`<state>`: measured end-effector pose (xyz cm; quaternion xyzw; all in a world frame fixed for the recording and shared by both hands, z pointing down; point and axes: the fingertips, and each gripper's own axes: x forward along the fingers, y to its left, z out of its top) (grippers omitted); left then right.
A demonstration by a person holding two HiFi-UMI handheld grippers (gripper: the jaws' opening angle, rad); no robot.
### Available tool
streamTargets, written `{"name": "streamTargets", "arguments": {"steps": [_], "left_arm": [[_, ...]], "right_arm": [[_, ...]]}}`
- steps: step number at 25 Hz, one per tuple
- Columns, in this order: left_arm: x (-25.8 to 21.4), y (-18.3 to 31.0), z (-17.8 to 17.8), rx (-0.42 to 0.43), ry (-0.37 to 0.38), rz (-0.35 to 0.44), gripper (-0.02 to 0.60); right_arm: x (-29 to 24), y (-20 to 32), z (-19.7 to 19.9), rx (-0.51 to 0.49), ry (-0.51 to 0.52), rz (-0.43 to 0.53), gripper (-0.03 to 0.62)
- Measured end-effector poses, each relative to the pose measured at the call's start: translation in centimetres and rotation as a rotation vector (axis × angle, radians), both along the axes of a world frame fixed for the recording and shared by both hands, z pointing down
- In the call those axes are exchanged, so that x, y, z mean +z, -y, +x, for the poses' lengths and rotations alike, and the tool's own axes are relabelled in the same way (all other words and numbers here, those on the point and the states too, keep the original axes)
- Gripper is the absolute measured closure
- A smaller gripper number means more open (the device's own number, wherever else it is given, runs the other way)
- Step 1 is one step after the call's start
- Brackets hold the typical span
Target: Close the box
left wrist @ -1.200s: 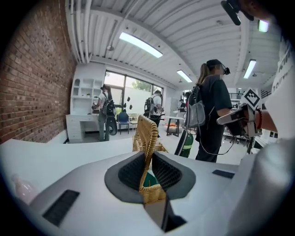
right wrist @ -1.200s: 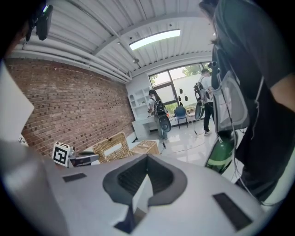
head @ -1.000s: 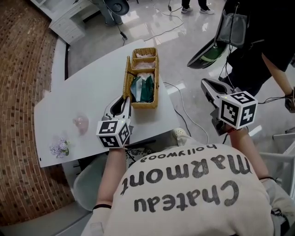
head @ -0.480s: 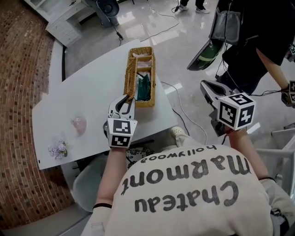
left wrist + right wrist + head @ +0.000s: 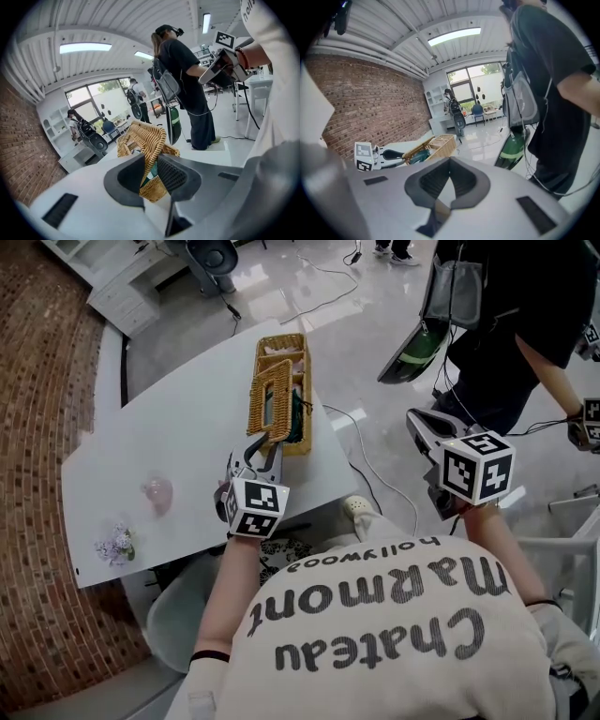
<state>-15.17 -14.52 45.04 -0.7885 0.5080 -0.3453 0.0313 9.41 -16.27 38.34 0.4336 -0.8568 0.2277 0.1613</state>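
Observation:
A long wicker box [image 5: 298, 423] stands on the white table [image 5: 169, 427], with green things inside [image 5: 151, 177]. Its wicker lid [image 5: 272, 399] leans half over the box. My left gripper [image 5: 265, 442] is shut on the lid's near edge. In the left gripper view the lid [image 5: 149, 140] runs between the jaws of that gripper [image 5: 151, 161], which have just been opening a little, the lid still between them. My right gripper [image 5: 419, 423] hangs over the floor to the right of the table, shut, nothing in it [image 5: 450, 161]. The box [image 5: 433, 145] lies far left of it.
A pink object [image 5: 157, 491] and a small bunch of flowers [image 5: 114, 545] lie on the table's left part. A person in dark clothes [image 5: 506, 315] stands at the right with a green bag [image 5: 417, 343]. A cable [image 5: 370, 456] trails on the floor.
The lid stood upright along the box's left side; now it leans over the box. My left gripper has rolled and shifted nearer with it. The right gripper has hardly moved.

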Motion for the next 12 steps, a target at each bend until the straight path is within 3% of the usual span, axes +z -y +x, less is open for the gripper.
{"name": "streamTargets", "arguments": {"steps": [12], "left_arm": [[0.74, -0.08, 0.37, 0.032, 0.038, -0.022, 0.499]], "right_arm": [[0.47, 0.20, 0.29, 0.003, -0.018, -0.012, 0.591]]}}
